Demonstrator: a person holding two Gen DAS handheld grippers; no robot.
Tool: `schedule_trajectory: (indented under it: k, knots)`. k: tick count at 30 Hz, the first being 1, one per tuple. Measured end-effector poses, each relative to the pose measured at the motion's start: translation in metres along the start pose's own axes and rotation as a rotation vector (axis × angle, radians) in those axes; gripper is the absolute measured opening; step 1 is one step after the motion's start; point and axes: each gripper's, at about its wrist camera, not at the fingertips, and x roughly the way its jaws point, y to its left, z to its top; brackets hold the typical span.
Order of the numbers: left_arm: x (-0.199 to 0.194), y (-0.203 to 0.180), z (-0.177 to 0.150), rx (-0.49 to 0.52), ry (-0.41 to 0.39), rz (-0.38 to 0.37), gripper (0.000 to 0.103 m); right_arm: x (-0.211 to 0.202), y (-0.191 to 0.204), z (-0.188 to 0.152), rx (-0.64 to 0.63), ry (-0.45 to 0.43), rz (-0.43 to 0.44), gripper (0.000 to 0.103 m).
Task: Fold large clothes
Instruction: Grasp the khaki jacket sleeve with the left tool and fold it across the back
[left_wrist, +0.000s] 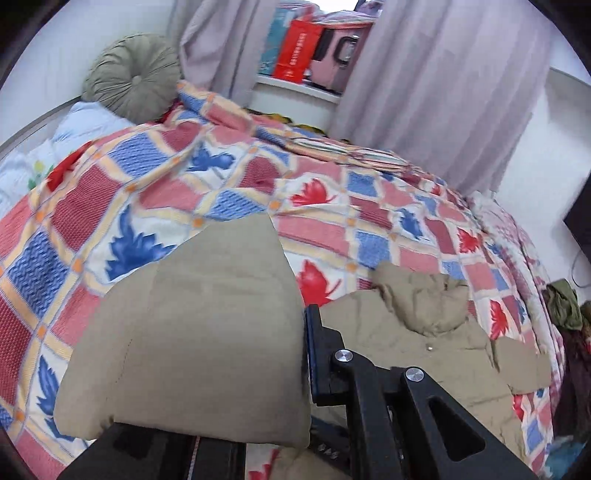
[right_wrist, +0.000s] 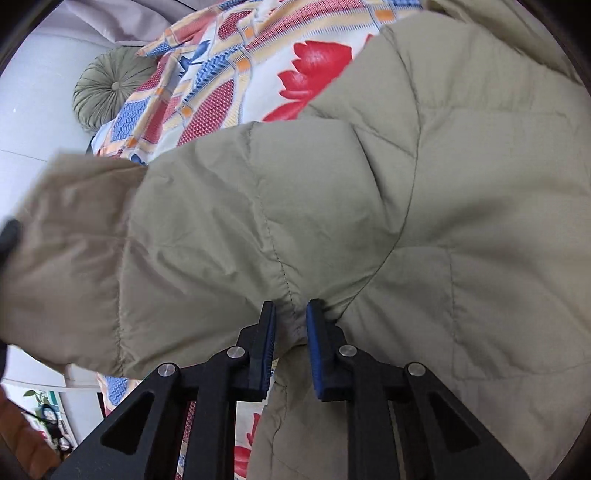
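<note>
A khaki puffer jacket (left_wrist: 424, 332) lies spread on the bed, its hood (left_wrist: 421, 295) toward the far side. In the left wrist view my left gripper (left_wrist: 302, 332) is shut on the jacket's sleeve (left_wrist: 207, 325), which is lifted and drapes over one finger, hiding it. In the right wrist view my right gripper (right_wrist: 291, 319) has its blue pads (right_wrist: 316, 332) pressed on a bunched fold of the jacket (right_wrist: 461, 221) at the seam where the sleeve (right_wrist: 184, 240) meets the body. The sleeve's cuff (right_wrist: 62, 229) reaches to the left edge.
A red, blue and white patterned quilt (left_wrist: 229, 177) covers the bed. A round green cushion (left_wrist: 135, 75) sits at the head by the white wall. Pale curtains (left_wrist: 443, 92) and a shelf with a red bag (left_wrist: 297, 48) stand behind. Dark clothes (left_wrist: 565, 306) pile at the right.
</note>
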Motion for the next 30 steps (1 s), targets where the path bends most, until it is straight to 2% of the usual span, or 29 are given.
schedule_trajectory:
  k: [3,5,9,12,17,18,20,21,22,23,24,25,27,30]
  knots:
    - [0.016,-0.059,0.003,0.087,0.020,-0.062,0.011,-0.017,-0.008,-0.006,0.014,0.039,0.056,0.019]
    - [0.032,-0.101,0.000,0.137,0.052,-0.103,0.011,-0.041,-0.021,-0.013,0.030,0.022,0.065,0.019]
    - [0.077,-0.173,-0.026,0.243,0.121,-0.141,0.011,-0.113,-0.070,-0.028,0.066,-0.068,0.001,0.019]
    - [0.123,-0.215,-0.065,0.347,0.201,-0.091,0.011,-0.165,-0.112,-0.035,0.093,-0.140,-0.105,0.019]
    - [0.177,-0.240,-0.134,0.444,0.337,-0.015,0.012,-0.213,-0.172,-0.051,0.154,-0.185,-0.218,0.019]
    - [0.182,-0.240,-0.144,0.453,0.351,-0.003,0.012,-0.216,-0.179,-0.053,0.166,-0.183,-0.229,0.019]
    - [0.182,-0.239,-0.153,0.482,0.332,0.018,0.014,-0.222,-0.195,-0.054,0.185,-0.176,-0.230,0.019]
    - [0.179,-0.240,-0.154,0.497,0.325,0.022,0.018,-0.223,-0.200,-0.053,0.192,-0.174,-0.225,0.019]
    - [0.176,-0.241,-0.155,0.505,0.331,0.019,0.033,-0.222,-0.203,-0.053,0.198,-0.173,-0.220,0.019]
    - [0.174,-0.240,-0.153,0.505,0.328,0.030,0.054,-0.219,-0.204,-0.052,0.201,-0.172,-0.217,0.019]
    - [0.168,-0.238,-0.149,0.501,0.314,0.037,0.070,-0.218,-0.201,-0.049,0.199,-0.171,-0.217,0.019]
    - [0.162,-0.234,-0.146,0.487,0.301,0.022,0.096,-0.218,-0.205,-0.048,0.195,-0.169,-0.218,0.019]
    - [0.147,-0.227,-0.138,0.460,0.267,0.009,0.099,-0.215,-0.203,-0.046,0.189,-0.165,-0.215,0.019]
    - [0.126,-0.212,-0.128,0.459,0.264,0.020,0.099,-0.222,-0.205,-0.050,0.159,-0.168,-0.234,0.019]
